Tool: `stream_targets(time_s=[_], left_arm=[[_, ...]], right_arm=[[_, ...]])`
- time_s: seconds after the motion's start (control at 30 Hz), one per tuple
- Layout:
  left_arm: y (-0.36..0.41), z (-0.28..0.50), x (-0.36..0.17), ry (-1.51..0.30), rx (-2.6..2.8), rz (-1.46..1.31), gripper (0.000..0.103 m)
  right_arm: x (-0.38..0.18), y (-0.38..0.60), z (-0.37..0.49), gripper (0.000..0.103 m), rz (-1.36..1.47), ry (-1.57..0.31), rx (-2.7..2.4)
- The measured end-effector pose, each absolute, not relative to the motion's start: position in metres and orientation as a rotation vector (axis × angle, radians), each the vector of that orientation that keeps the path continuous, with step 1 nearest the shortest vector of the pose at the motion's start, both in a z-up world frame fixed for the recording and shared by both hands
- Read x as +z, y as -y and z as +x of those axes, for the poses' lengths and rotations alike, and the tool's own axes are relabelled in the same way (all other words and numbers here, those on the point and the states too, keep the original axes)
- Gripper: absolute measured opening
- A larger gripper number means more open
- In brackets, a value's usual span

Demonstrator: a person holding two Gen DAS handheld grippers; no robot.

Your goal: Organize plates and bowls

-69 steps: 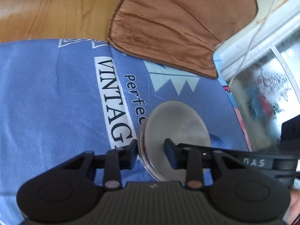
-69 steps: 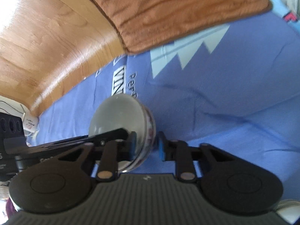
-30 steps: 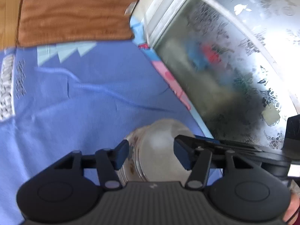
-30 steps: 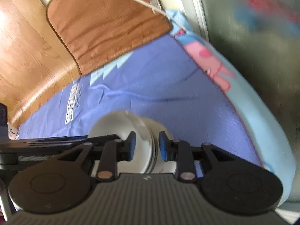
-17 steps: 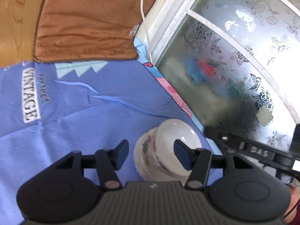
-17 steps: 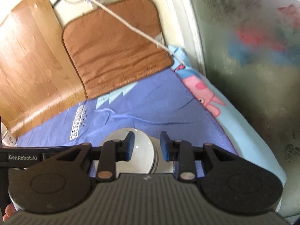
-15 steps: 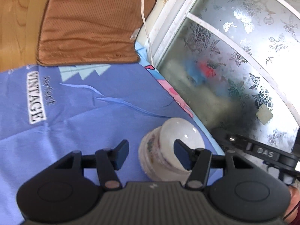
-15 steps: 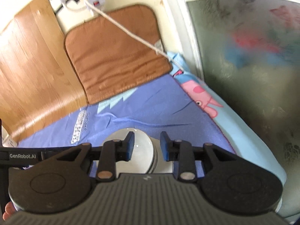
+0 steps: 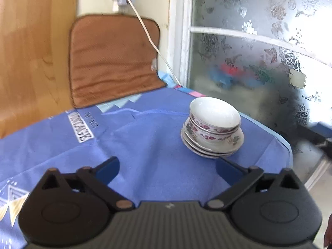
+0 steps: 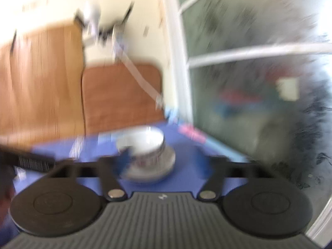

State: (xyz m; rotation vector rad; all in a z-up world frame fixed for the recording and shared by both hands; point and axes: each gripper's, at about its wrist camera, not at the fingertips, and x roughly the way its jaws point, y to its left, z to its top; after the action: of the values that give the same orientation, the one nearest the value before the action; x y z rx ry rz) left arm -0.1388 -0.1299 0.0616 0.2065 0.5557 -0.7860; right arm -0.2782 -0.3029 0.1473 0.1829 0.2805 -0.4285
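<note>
The stack of bowls and plates (image 9: 212,127) is set on the blue cloth (image 9: 132,137) near the frosted window (image 9: 259,47). Both the left gripper (image 9: 167,169) and the right gripper (image 10: 166,161) have just been opened wide, and nothing is held between their fingers.

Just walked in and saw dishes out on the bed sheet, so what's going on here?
A person with a gripper in each hand is tidying crockery. The bowls now sit nested on a stack of plates on the blue cloth, near the frosted glass door. Both the left gripper and the right gripper have just opened wide; neither holds anything, and the stack stands free.
</note>
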Motion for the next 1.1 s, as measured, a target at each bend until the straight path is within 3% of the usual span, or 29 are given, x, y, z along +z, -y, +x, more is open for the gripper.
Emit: stream_targets(time_s=[0.07, 0.13, 0.4, 0.63, 1.1], left_arm=[[0.125, -0.15, 0.059, -0.537, -0.771, 0.214, 0.103], [0.123, -0.159, 0.058, -0.542, -0.759, 0.238, 0.103], [0.12, -0.182, 0.059, -0.566, -0.751, 0.316, 0.103], [0.106, -0.186, 0.062, -0.567, -0.699, 0.295, 0.103], [0.099, -0.185, 0.064, -0.55, -0.641, 0.324, 0.103]], right_arm=[[0.143, 0.294, -0.297, 0.103, 0.215, -0.089, -0.481], [0.141, 0.292, -0.301, 0.103, 0.269, -0.034, -0.528], [0.142, 0.306, -0.263, 0.103, 0.348, -0.353, -0.507], [0.125, 0.323, -0.233, 0.103, 0.615, -0.689, -0.4], [0.128, 0.297, -0.24, 0.103, 0.487, -0.68, -0.387]])
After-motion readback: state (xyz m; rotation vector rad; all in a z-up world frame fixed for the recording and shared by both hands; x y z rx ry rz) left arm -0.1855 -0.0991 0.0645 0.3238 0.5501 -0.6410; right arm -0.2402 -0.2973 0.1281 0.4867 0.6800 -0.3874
